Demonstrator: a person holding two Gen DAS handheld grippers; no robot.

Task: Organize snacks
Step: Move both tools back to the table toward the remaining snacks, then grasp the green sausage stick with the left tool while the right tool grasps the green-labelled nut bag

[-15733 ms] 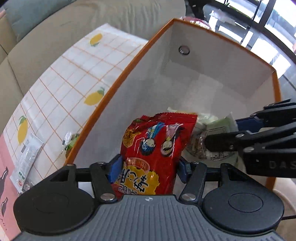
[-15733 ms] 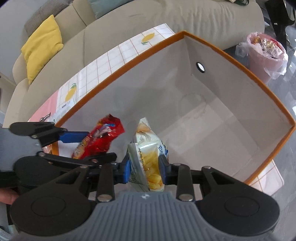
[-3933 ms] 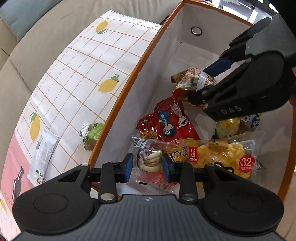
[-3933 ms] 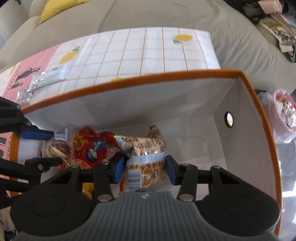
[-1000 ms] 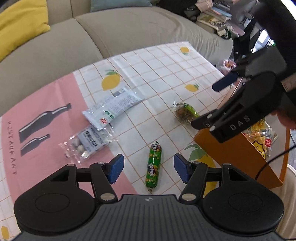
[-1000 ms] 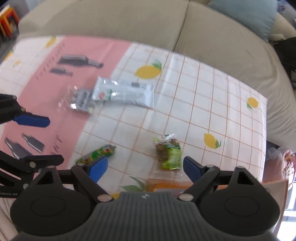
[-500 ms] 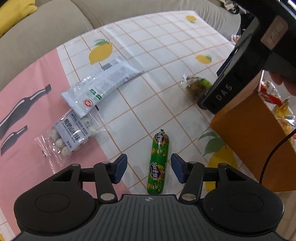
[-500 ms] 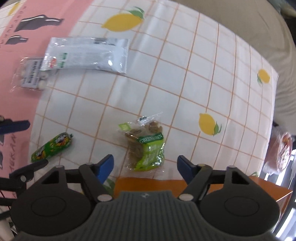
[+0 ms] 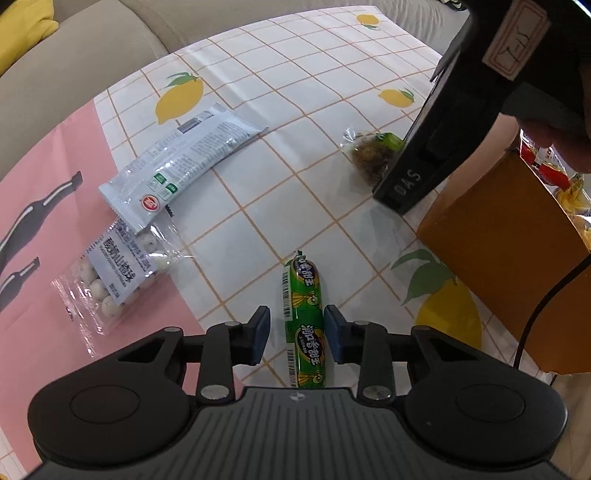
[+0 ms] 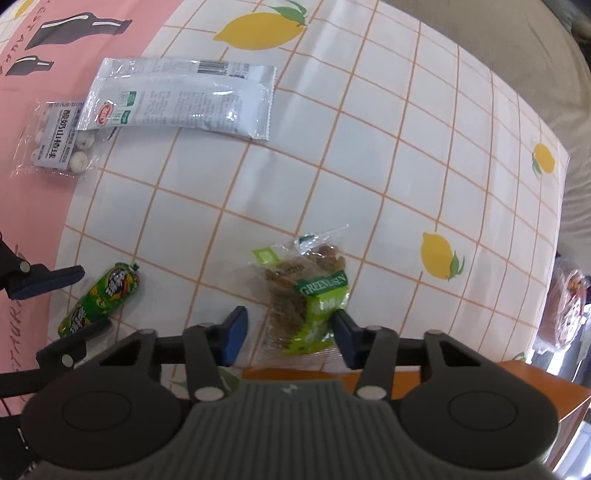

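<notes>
A green sausage stick (image 9: 304, 325) lies on the checked, lemon-printed cloth (image 9: 280, 96) that covers the surface, running near to far between the blue pads of the left tongs (image 9: 295, 339); the jaws are closing around it, the right pad at its side and the left pad a little apart from it, so it is not yet pinched. To its right, a clear-and-green raisin packet (image 10: 306, 295) lies between the pads of the right tongs (image 10: 288, 332), whose jaws are also closing, with the right pad at the packet's green edge and the left pad apart from it. Just near and right of the packet stands the orange box (image 9: 509, 236), with bright snack bags (image 9: 554, 173) showing inside it. Farther left on the cloth lies a long white wrapper (image 10: 181, 98), its near-left end overlapping a clear bag of white balls (image 10: 61, 136) that rests on the pink part of the cloth. Beyond the surface's far edge is a beige sofa (image 9: 110, 40) with a yellow cushion (image 9: 22, 29).
</notes>
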